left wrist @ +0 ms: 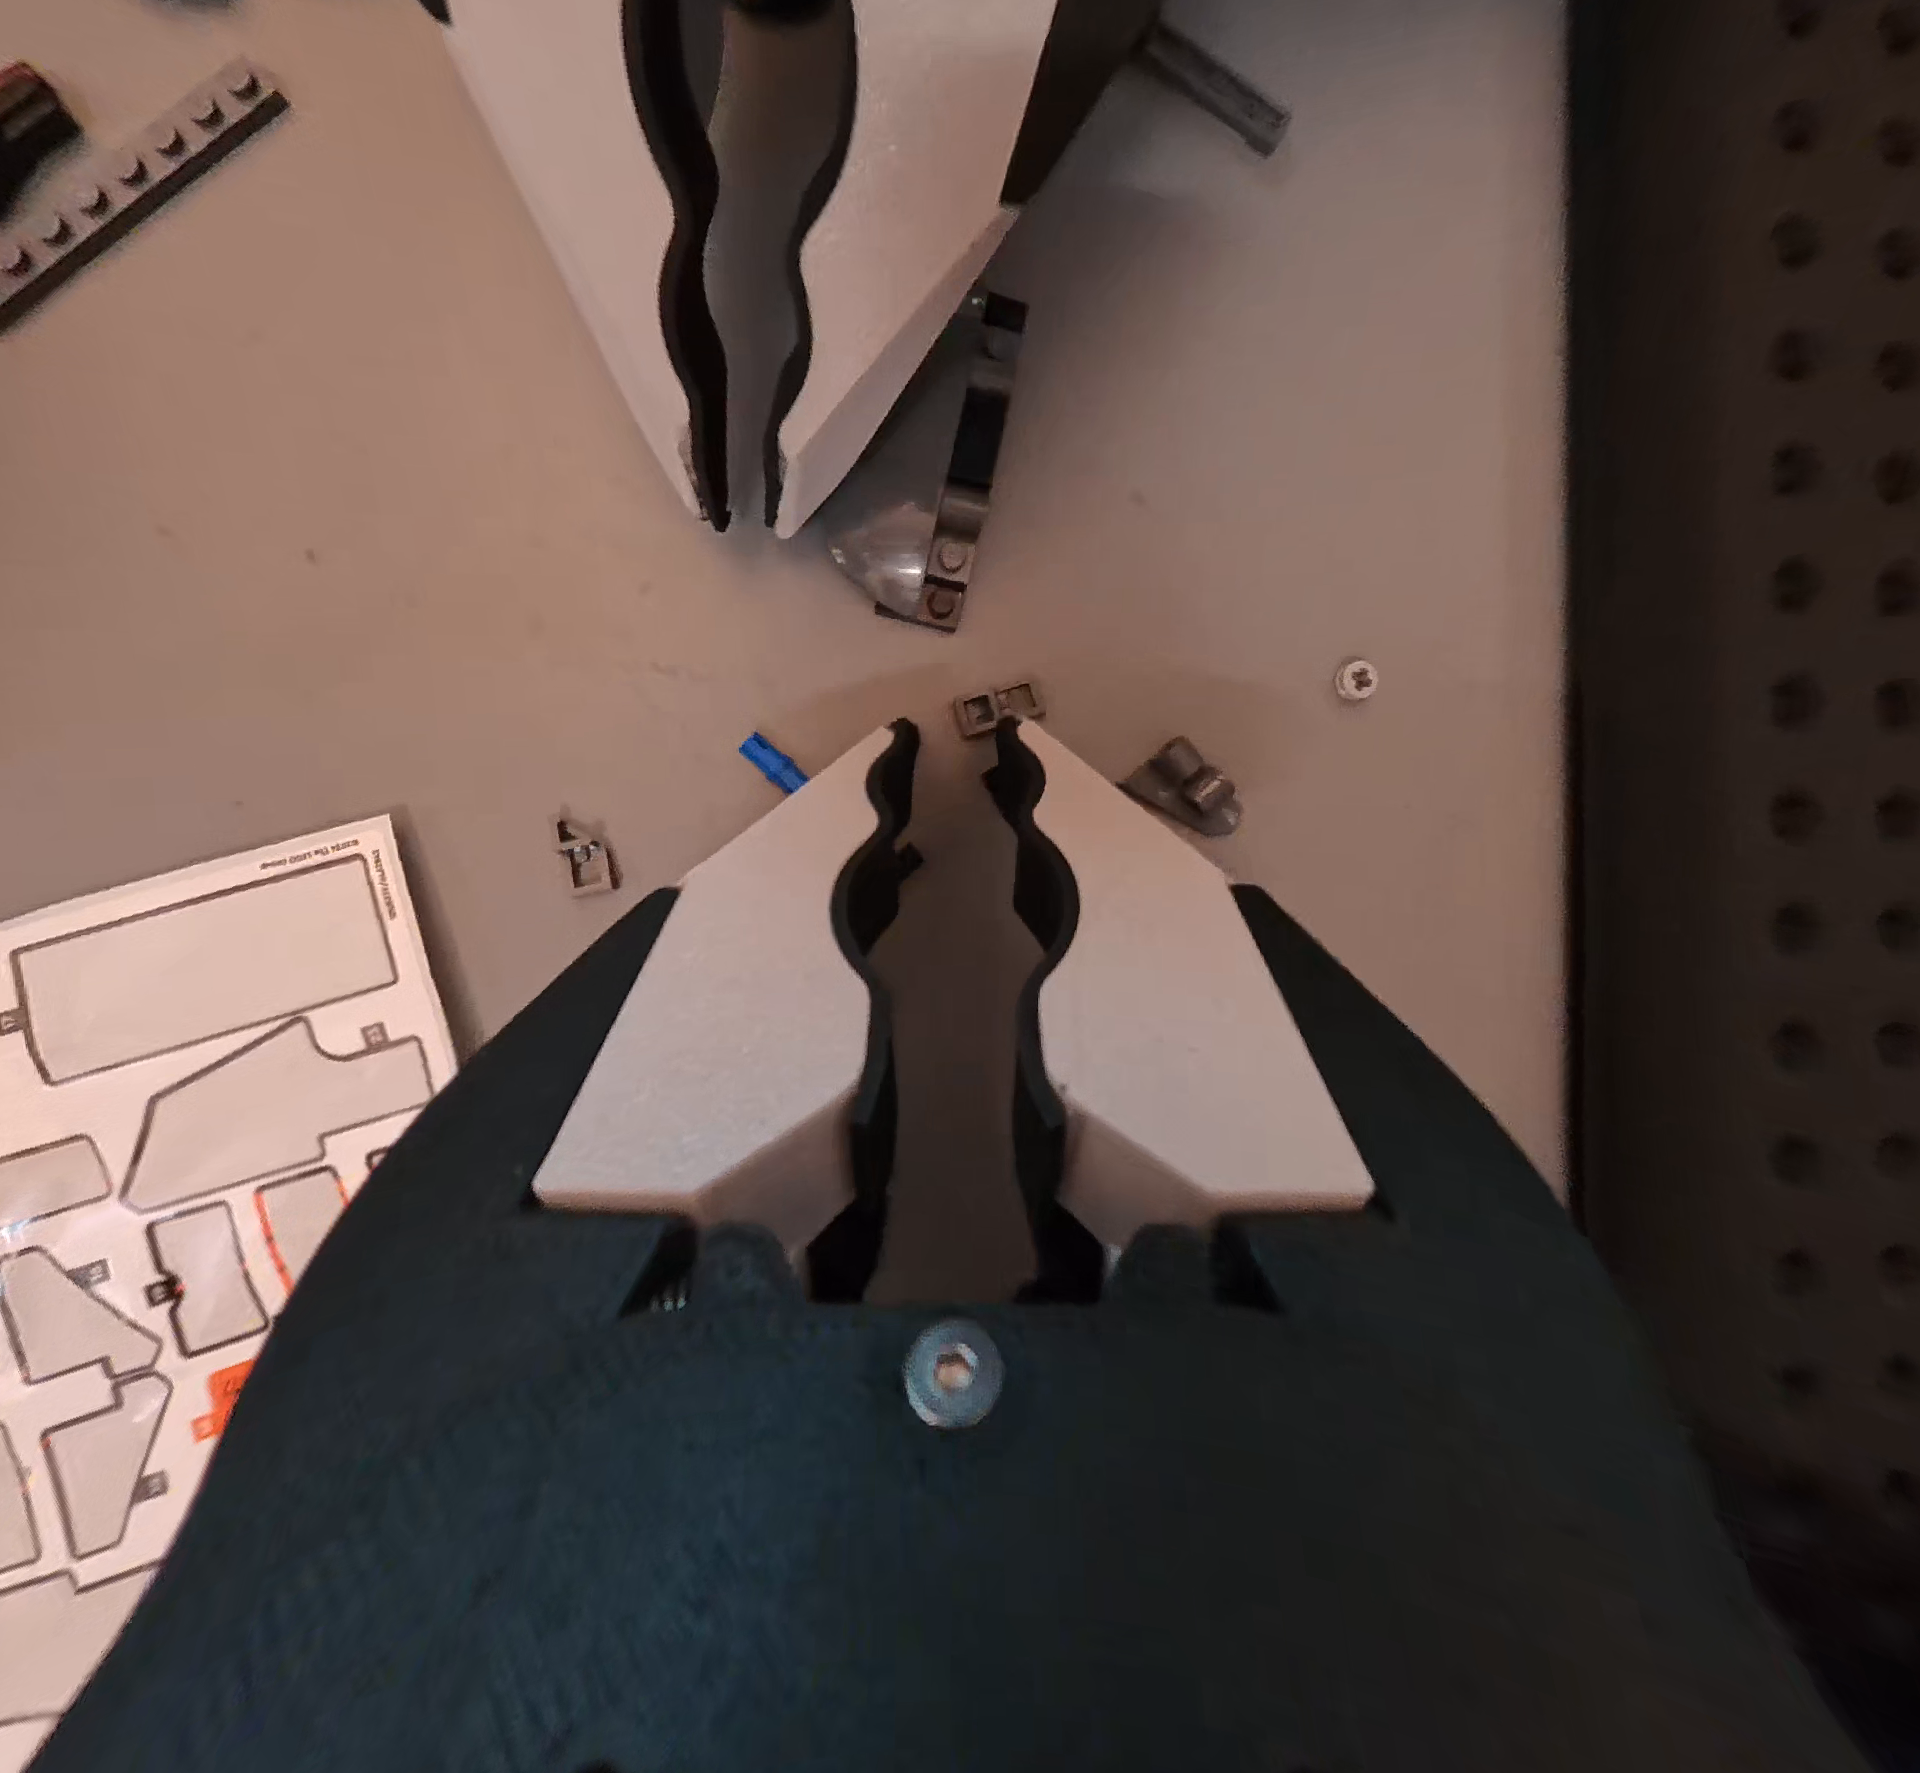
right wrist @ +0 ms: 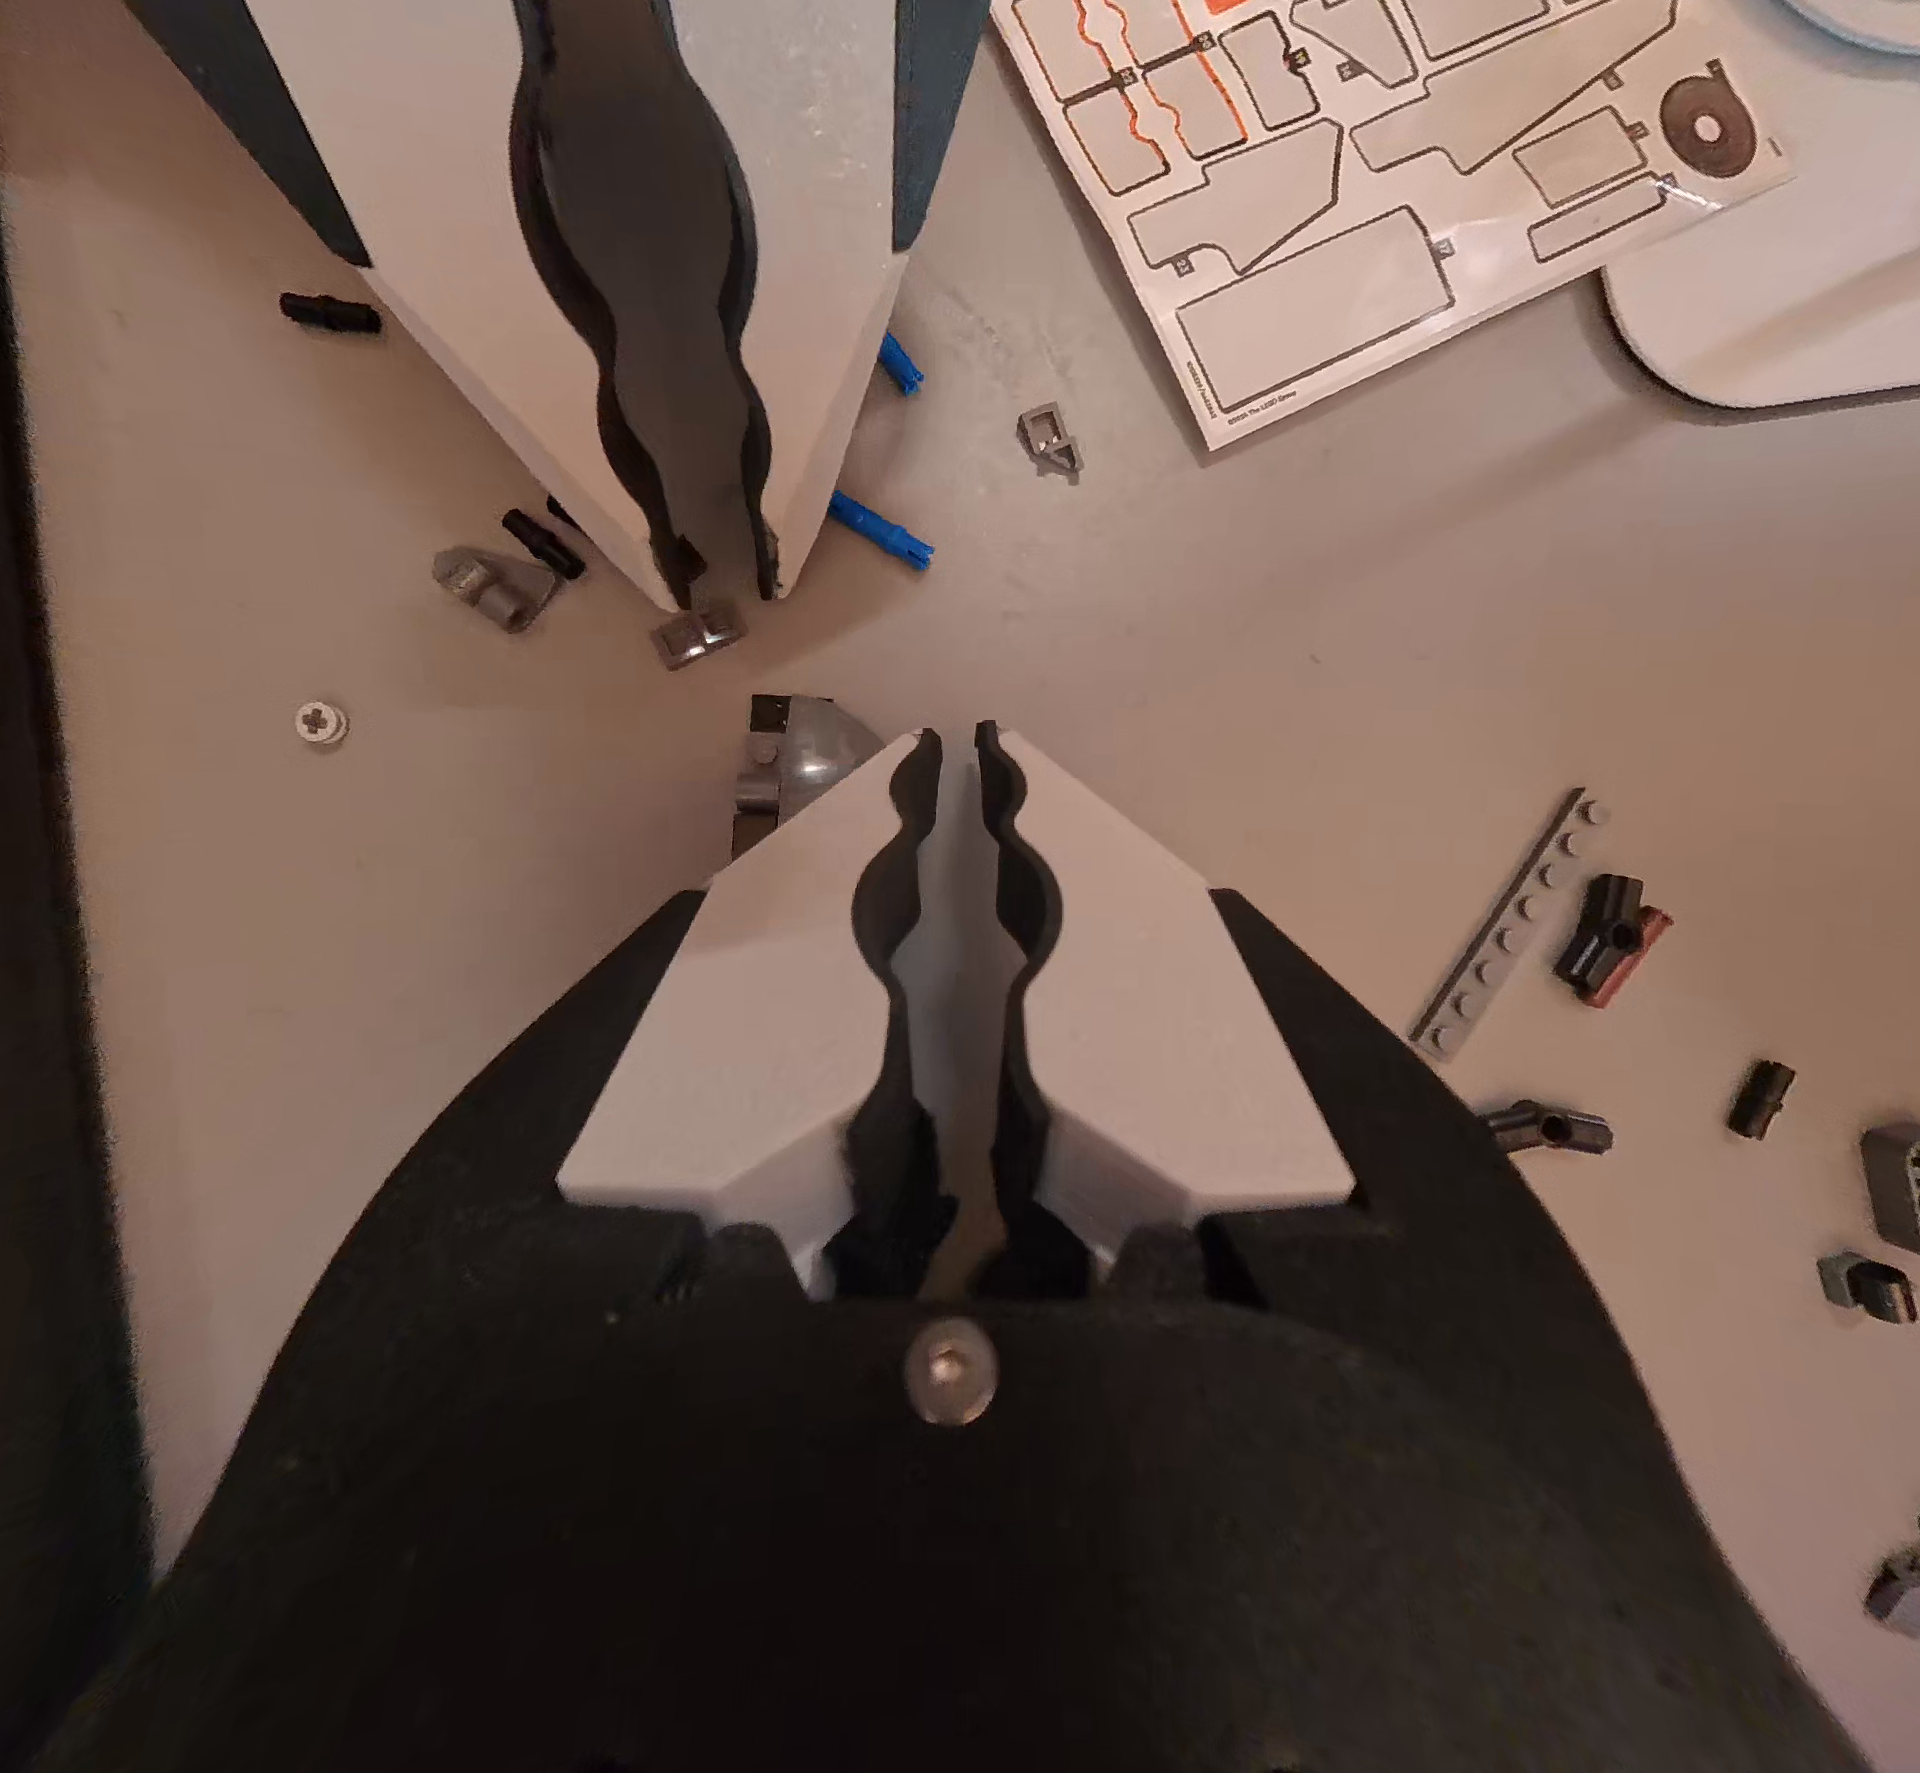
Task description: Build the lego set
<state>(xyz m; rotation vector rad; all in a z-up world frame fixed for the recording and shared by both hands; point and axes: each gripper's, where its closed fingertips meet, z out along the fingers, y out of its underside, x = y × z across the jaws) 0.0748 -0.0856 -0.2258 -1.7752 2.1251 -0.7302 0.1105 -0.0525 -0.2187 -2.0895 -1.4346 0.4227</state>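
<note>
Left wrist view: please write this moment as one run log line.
left claw: open, empty, tips at small grey clip piece | right claw: narrow gap, empty, beside domed grey piece | table: loose parts

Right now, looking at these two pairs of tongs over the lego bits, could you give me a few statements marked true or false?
1. The left tongs have their tips beside a small grey double piece on the table. True.
2. The right tongs grip a blue pin. False: nothing shows between their nearly closed tips; the blue pin lies on the table.
3. A sticker sheet lies flat on the table. True.
4. The long grey studded plate stands upright. False: it lies flat.
5. The small white round piece sits on the sticker sheet. False: it lies apart on bare table.
</note>
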